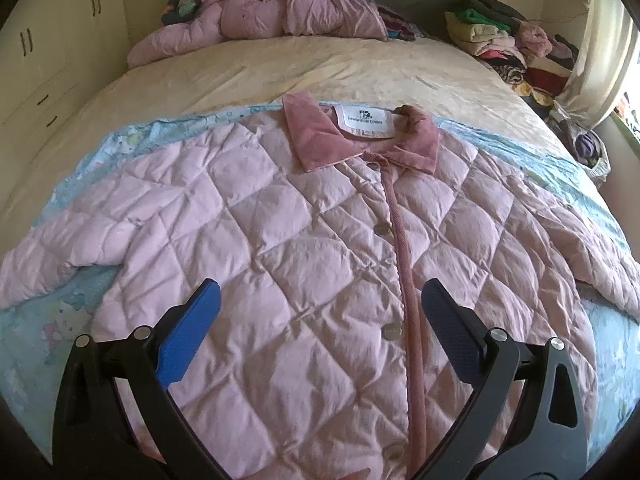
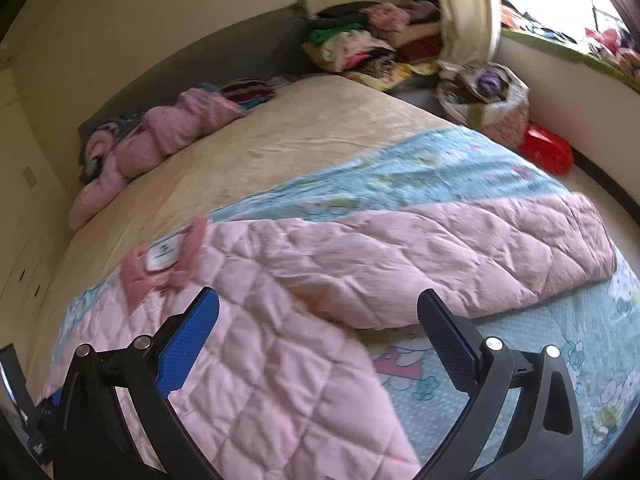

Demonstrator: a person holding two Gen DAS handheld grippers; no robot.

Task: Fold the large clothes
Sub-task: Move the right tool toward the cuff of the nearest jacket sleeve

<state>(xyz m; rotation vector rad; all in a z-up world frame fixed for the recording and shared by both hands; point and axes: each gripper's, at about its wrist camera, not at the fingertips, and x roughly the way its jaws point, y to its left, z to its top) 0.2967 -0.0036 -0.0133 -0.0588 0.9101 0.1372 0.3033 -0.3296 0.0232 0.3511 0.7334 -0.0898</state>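
A pink quilted jacket (image 1: 304,232) lies face up on the bed, buttoned, its darker pink collar (image 1: 360,140) toward the headboard and both sleeves spread out. My left gripper (image 1: 320,304) hovers open above the jacket's lower front, straddling the button placket. In the right wrist view the same jacket (image 2: 288,368) fills the lower left, and its right sleeve (image 2: 460,256) stretches across toward the bed's edge. My right gripper (image 2: 318,312) stands open over the spot where that sleeve joins the body, holding nothing.
A light blue cartoon-print sheet (image 2: 400,176) lies under the jacket on the cream-covered bed (image 1: 320,68). Another pink quilted garment (image 1: 260,16) is bunched by the headboard. Piled clothes (image 1: 512,44) sit at the far right corner, with a basket (image 2: 484,96) and a red item (image 2: 546,152) on the floor.
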